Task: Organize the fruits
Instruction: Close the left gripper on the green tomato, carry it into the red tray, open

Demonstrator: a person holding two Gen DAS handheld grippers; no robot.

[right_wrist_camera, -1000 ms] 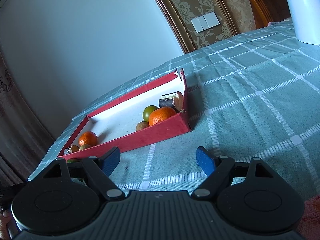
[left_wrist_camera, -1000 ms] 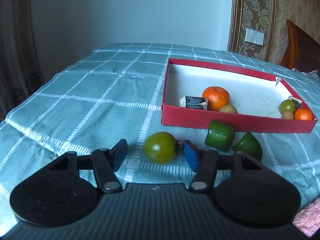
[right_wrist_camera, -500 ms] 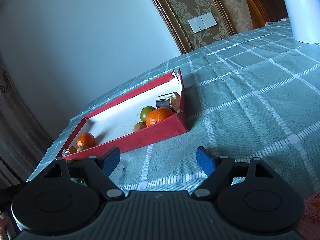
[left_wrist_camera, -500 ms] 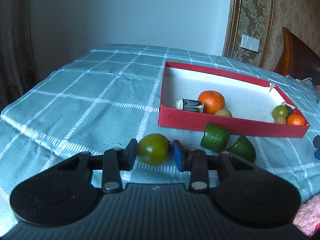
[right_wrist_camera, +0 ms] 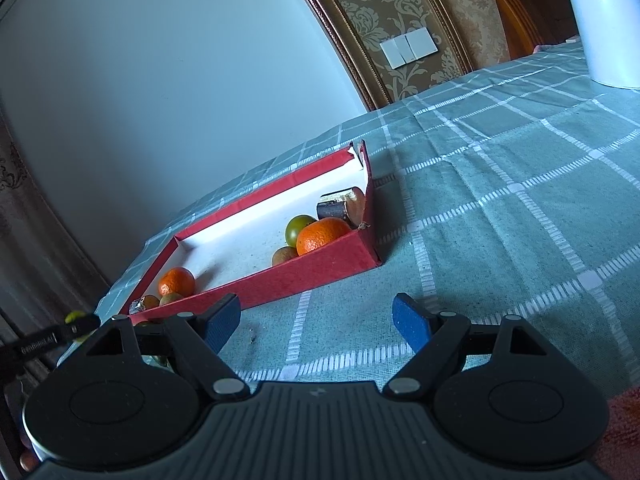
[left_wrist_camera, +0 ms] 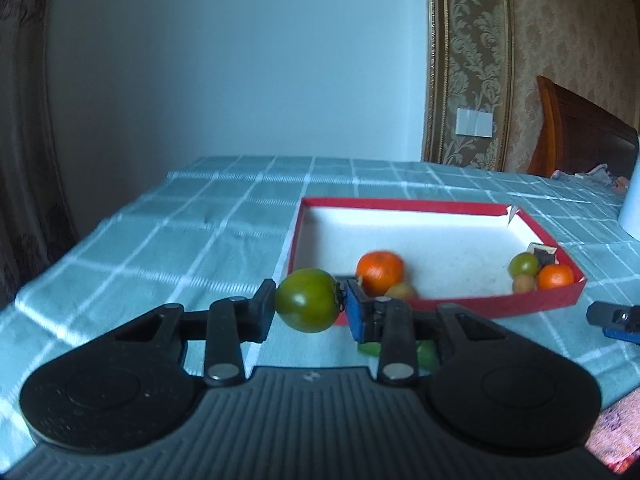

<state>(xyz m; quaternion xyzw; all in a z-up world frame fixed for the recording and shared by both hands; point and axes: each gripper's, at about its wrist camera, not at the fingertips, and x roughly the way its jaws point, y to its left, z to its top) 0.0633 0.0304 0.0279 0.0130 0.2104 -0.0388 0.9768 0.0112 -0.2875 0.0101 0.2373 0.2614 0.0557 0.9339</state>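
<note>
L gripper (left_wrist_camera: 308, 307) is clamped on a green tomato (left_wrist_camera: 307, 299) — both pads pressed against its sides, jaws nearly as close as they go, having just been closing onto it. Tomato hangs clear of the checked tablecloth (left_wrist_camera: 160, 240), in front of the near-left corner of the red box (left_wrist_camera: 500, 306). Stem end faces the blue pad on the right-hand finger.

Inside the box, L wrist view: a large orange (left_wrist_camera: 379, 267) near the front wall w/ a small brownish fruit (left_wrist_camera: 401, 290) just beside it; at the right end a small green tomato (left_wrist_camera: 523, 264), another small brown fruit (left_wrist_camera: 524, 282), a smaller orange (left_wrist_camera: 555, 276) and a dark cut piece (left_wrist_camera: 543, 254) behind them, all bunched tog. Two green pieces (left_wrist_camera: 426, 354) lie on the cloth outside the box, mostly hidden behind the gripper's fingers.

R gripper (right_wrist_camera: 316, 318) is wide open, nothing between the pads, hovering over bare cloth in front of the box's long front wall (right_wrist_camera: 304, 276). Its tip also shows at the right edge of the L wrist view, near the box's right corner.

A white object (right_wrist_camera: 604, 20) stands on the cloth well back from the box — can't tell what it is.
</note>
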